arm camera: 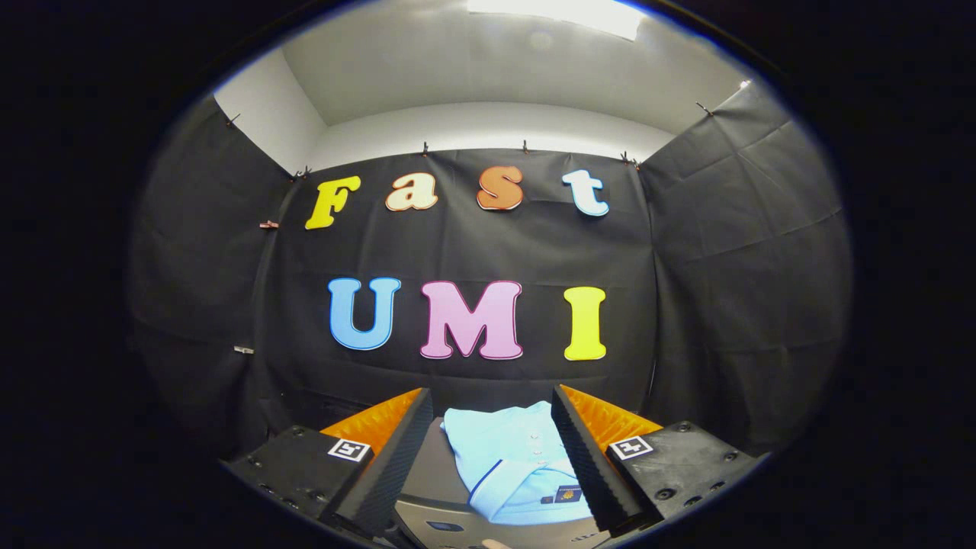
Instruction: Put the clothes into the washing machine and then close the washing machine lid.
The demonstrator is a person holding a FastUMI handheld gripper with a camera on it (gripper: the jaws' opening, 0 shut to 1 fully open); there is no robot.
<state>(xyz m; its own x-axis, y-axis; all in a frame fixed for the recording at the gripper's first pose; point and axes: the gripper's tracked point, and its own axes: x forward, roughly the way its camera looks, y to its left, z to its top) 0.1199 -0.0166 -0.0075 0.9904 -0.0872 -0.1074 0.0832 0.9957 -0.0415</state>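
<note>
Clothes (512, 461), labelled but unreadable, lie between gripper (492, 450) fingers spread apart.

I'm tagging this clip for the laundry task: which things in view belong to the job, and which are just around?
Job:
- light blue folded shirt, between the fingers
- claw, open, not touching it
- grey surface under the shirt, possibly the washing machine

Just around:
- black cloth wall
- ceiling light
</note>
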